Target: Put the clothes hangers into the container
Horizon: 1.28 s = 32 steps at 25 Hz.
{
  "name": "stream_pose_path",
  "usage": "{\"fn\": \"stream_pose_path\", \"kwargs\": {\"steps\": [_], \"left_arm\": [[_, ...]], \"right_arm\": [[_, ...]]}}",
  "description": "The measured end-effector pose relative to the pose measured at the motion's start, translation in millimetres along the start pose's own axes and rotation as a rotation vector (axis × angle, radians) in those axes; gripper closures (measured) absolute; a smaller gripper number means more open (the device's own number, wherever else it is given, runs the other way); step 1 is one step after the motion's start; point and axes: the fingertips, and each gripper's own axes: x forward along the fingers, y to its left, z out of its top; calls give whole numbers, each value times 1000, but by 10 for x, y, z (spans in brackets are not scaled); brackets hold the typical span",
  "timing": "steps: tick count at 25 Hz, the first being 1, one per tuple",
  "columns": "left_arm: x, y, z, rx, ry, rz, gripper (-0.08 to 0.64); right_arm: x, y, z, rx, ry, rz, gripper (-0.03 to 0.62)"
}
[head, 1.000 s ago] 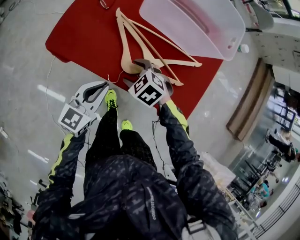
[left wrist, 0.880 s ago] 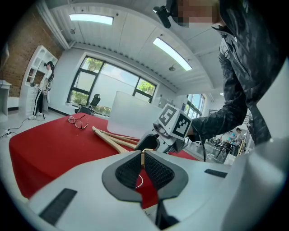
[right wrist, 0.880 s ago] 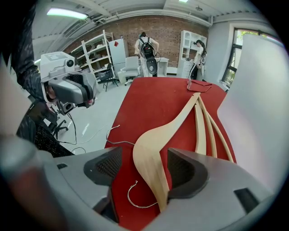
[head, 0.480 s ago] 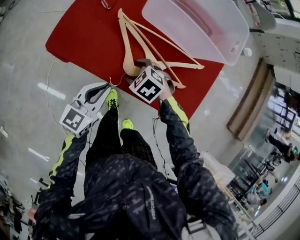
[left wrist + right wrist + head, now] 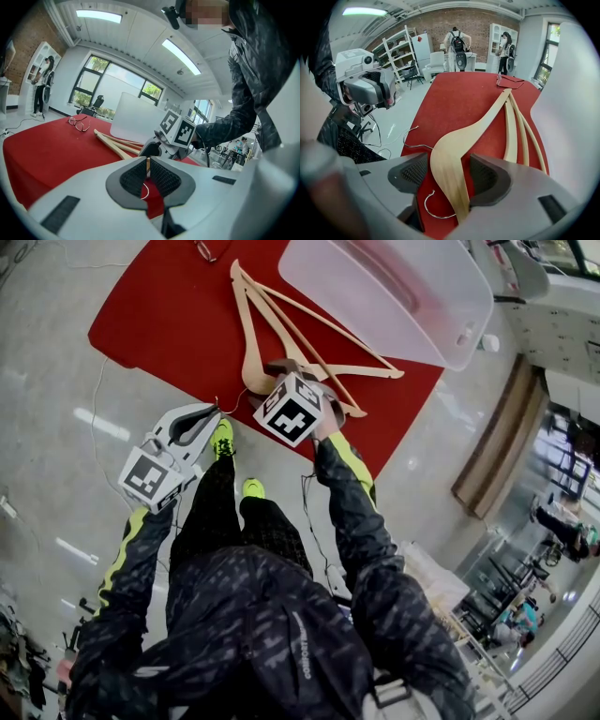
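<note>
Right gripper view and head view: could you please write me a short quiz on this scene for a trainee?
1. True or false: the wooden hangers lie inside the container.
2. What stands between the open jaws of the right gripper? A) a cable B) a wooden hanger C) nothing
3. Fill in: the glasses lie on the ___ cloth.
Key: 1 false; 2 B; 3 red.

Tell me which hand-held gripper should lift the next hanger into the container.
The right hand-held gripper: its open jaws straddle a hanger on the red mat; the left hand-held gripper hangs off the mat.
</note>
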Motion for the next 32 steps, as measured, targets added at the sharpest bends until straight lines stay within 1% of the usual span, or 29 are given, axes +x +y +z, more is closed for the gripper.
{"fn": "stream_pose_path", "kwargs": {"steps": [1, 3, 4, 13, 23, 28, 32], "left_arm": [[14, -2, 18, 2, 1, 0, 548], [40, -2, 52, 4, 4, 0, 548], [49, -5, 59, 4, 4, -1, 548], [59, -14, 2, 9, -2, -2, 548], [-20, -33, 143, 18, -15, 5, 548], [-6, -75, 276, 42, -21, -5, 548], [-9, -63, 389, 61, -24, -4, 548]], "right_arm": [[-5, 3, 0, -3, 3, 1, 307], [-20, 15, -3, -14, 11, 0, 358], [-26, 18, -6, -22, 13, -6, 373], [-5, 73, -93, -33, 32, -32, 376], [-318, 169, 31, -17, 8, -48, 376], [-493, 222, 24, -10, -1, -53, 377], [-605, 249, 24, -26, 4, -79, 377]]}}
